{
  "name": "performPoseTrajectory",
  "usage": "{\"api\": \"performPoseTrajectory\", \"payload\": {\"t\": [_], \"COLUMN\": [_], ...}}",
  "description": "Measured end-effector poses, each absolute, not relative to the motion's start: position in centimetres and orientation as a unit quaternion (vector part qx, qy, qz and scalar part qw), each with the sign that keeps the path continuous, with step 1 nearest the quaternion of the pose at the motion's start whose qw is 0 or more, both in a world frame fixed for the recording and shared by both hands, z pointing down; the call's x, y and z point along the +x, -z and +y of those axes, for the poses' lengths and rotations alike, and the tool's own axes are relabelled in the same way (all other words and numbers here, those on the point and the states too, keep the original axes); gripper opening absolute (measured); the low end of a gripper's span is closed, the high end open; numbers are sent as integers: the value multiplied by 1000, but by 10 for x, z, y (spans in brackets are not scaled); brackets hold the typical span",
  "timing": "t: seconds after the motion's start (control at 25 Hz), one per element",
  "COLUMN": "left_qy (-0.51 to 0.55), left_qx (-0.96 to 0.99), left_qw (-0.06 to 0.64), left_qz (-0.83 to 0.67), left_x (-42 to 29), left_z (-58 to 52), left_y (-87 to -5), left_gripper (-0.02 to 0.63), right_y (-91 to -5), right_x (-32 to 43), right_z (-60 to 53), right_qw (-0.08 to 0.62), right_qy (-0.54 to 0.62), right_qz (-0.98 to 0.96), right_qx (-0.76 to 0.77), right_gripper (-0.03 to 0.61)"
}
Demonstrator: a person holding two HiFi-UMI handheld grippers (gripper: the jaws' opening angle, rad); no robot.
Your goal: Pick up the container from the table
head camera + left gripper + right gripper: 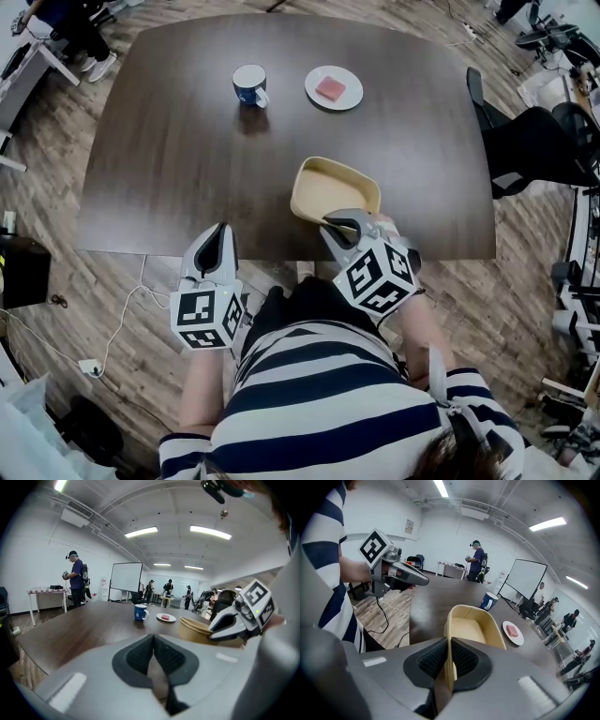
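Note:
The beige container (335,190) stands near the front edge of the dark wooden table (169,169). My right gripper (339,223) is shut on its near wall, one pad inside and one outside, as the right gripper view shows (449,644). The rest of the container (471,627) stretches away from the jaws. From the left gripper view the container (194,630) sits right of centre with the right gripper (213,637) on its rim. My left gripper (220,230) hovers at the table's front edge, left of the container, shut with nothing in it (153,641).
A blue mug (250,84) and a white plate (334,87) with a pink piece on it stand at the far side of the table. A black office chair (525,145) is at the table's right end. People stand in the room behind.

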State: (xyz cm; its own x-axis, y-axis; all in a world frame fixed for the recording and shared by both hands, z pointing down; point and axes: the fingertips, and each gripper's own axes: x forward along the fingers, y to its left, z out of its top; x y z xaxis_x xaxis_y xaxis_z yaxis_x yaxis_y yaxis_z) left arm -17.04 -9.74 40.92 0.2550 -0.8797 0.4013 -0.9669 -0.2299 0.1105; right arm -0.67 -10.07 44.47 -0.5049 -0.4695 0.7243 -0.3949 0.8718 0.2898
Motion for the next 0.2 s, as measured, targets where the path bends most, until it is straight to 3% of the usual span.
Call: {"api": "performPoseTrajectory", "payload": {"t": [0.2], "left_qy": [-126], "left_qx": [773], "left_qw": [171], "left_qz": [-598], "left_x": [-177], "left_z": [-92], "left_y": [-409], "left_gripper": [0], "right_y": [-443], "right_x": [-14], "right_z": [-95], "right_qw": [428], "right_qy": [41], "right_qz": [-867], "right_qx": [252], "right_gripper": [23]}}
